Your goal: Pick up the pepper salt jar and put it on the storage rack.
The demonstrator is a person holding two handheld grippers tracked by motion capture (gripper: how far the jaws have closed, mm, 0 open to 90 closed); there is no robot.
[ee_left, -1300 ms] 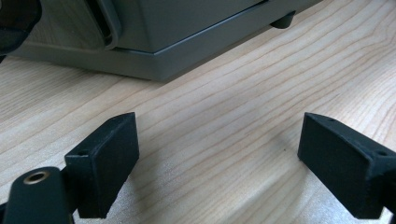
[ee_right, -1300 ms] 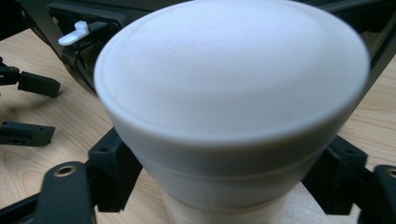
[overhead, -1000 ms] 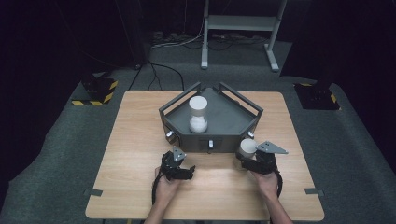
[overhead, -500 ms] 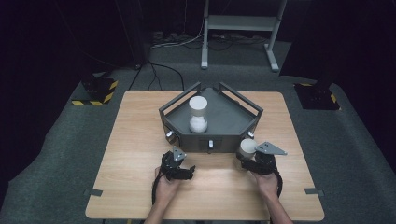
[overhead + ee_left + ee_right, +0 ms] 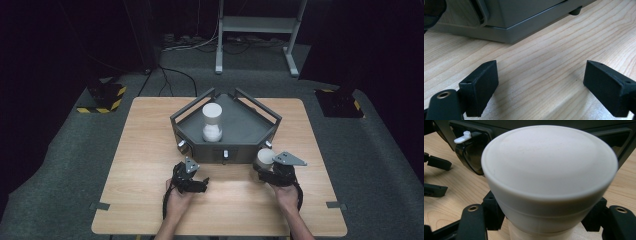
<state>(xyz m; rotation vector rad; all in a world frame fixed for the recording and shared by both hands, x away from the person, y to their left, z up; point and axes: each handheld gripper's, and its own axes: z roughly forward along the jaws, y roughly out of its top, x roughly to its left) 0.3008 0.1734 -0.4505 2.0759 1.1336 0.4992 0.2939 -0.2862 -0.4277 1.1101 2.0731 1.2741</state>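
Note:
A white-capped jar (image 5: 550, 170) stands on the table by the front right corner of a grey angular box (image 5: 250, 127). My right gripper (image 5: 546, 216) is shut on its body below the cap, with a black finger (image 5: 492, 212) pressed on each side. From above, the same jar (image 5: 265, 157) sits at the tip of the right gripper (image 5: 266, 170). My left gripper (image 5: 540, 85) rests low over bare wood in front of the box, open, with nothing between its jaws. The left gripper (image 5: 200, 184) lies at the front left of the box.
A clear jar with a white lid (image 5: 212, 122), partly filled with something white, stands inside the grey box. The box has a small white lever (image 5: 462, 137) on its front face. The wooden table (image 5: 150, 210) has free room at the front and sides.

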